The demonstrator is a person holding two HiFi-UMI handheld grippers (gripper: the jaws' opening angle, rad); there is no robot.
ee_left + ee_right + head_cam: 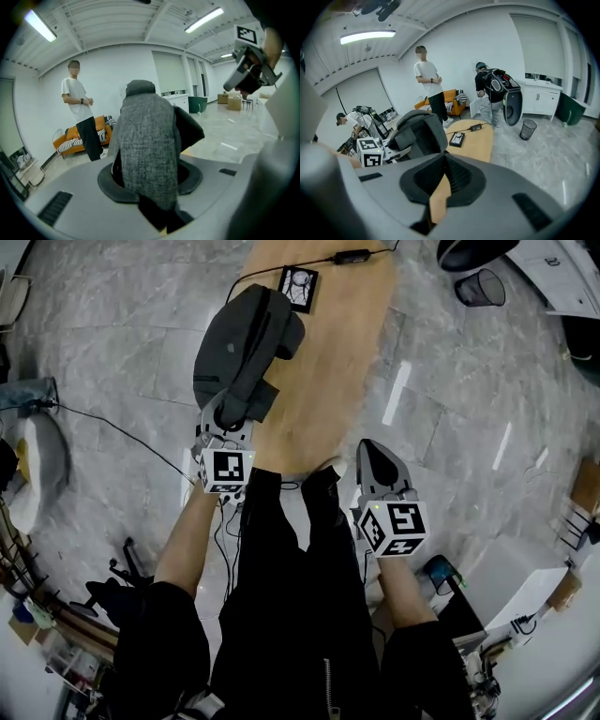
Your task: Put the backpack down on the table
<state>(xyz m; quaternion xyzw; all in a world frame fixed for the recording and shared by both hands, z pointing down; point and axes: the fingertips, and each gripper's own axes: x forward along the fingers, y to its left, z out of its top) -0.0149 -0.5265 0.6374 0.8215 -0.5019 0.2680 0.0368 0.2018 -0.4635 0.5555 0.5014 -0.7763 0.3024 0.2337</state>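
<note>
The dark grey backpack (pixel 246 343) lies on the left edge of the long wooden table (pixel 328 362), part of it hanging over the side. My left gripper (pixel 234 413) is at the backpack's near end, shut on a grey fabric strap (pixel 147 140) that stands up between its jaws. The right gripper view shows the backpack (pixel 419 131) to the left of the table (pixel 480 140). My right gripper (pixel 373 451) hovers off the table's near right corner, apart from the backpack. Its jaws (pixel 440 185) are together, with nothing between them.
A black and white device (pixel 299 287) and a power adapter (pixel 352 256) lie at the table's far end. A mesh waste basket (pixel 480 287) stands on the floor to the right. A person in a white shirt (pixel 431 84) stands beyond the table, near an orange sofa (pixel 70 138).
</note>
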